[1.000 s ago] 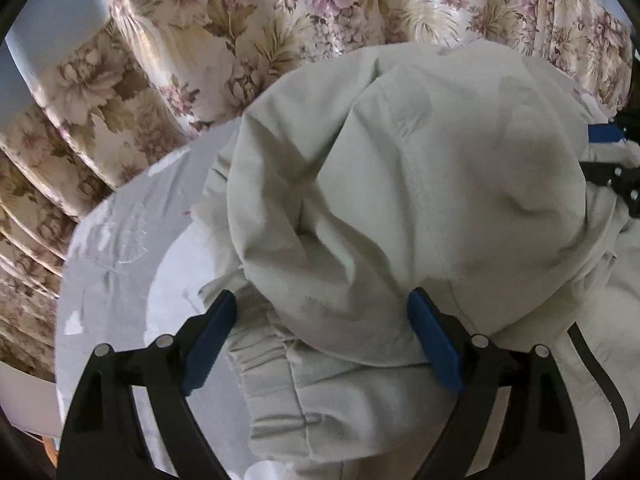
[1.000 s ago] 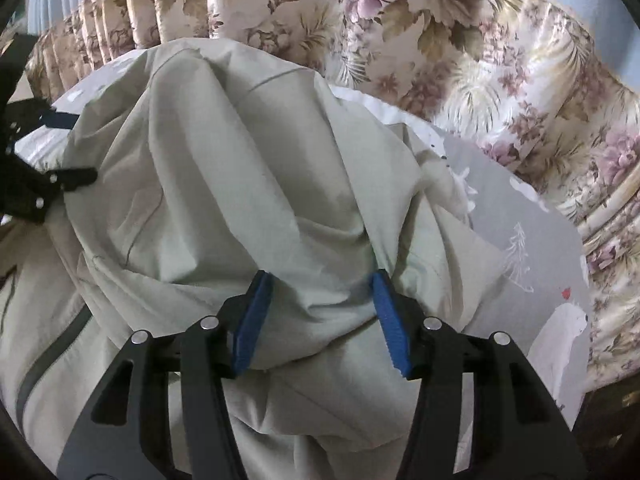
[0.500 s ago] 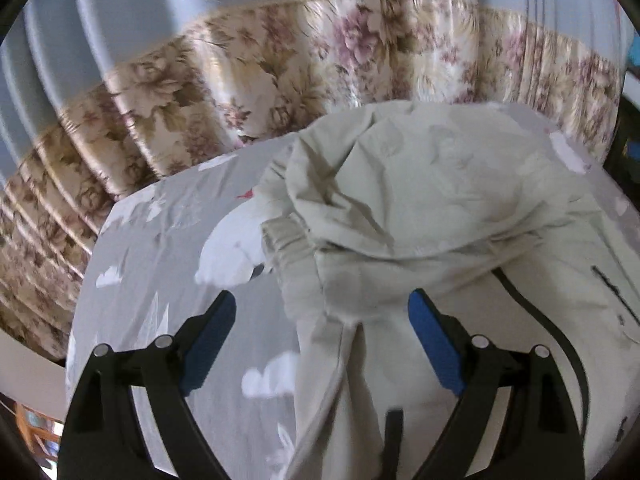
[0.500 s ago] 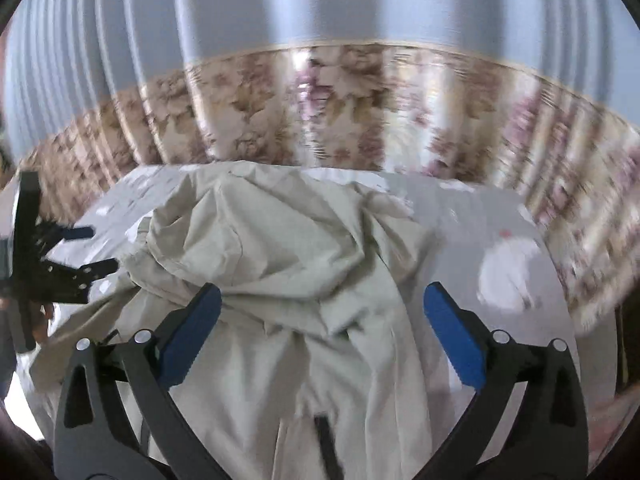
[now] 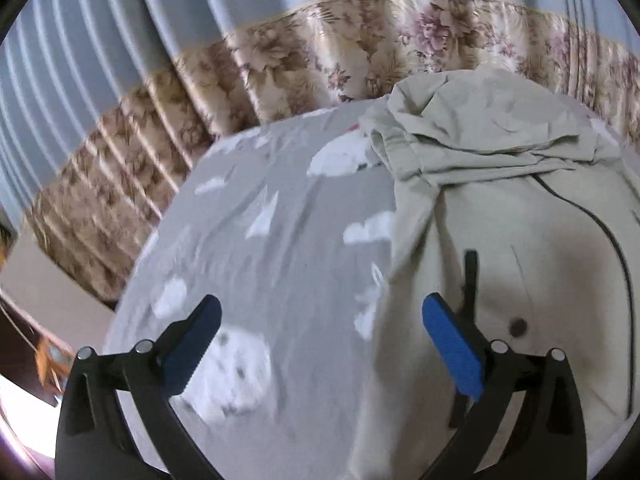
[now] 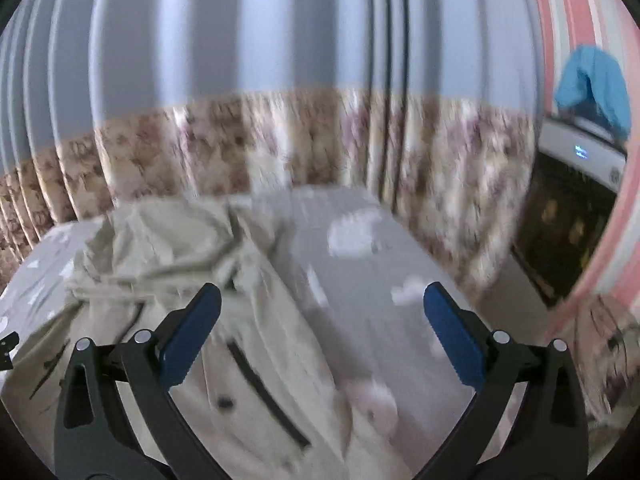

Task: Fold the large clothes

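Note:
A pale beige hooded jacket (image 5: 520, 208) lies on a grey bed sheet (image 5: 272, 240) with white animal prints. Its hood (image 5: 480, 120) is folded down over the collar at the far end, and a dark zipper runs down the front. In the right wrist view the jacket (image 6: 248, 344) fills the left half. My left gripper (image 5: 320, 344) is open and empty above the jacket's left edge. My right gripper (image 6: 320, 340) is open and empty above the jacket's right edge.
A floral and blue curtain (image 5: 320, 52) hangs behind the bed. In the right wrist view the bed's right edge drops to the floor, with a pink striped cloth (image 6: 600, 220) and a white appliance (image 6: 584, 148) with a blue cloth on it beyond.
Both grippers have opened, let go of the hood and pulled back and up. The hood now lies folded down on the jacket. The left view swung left, the right view swung right.

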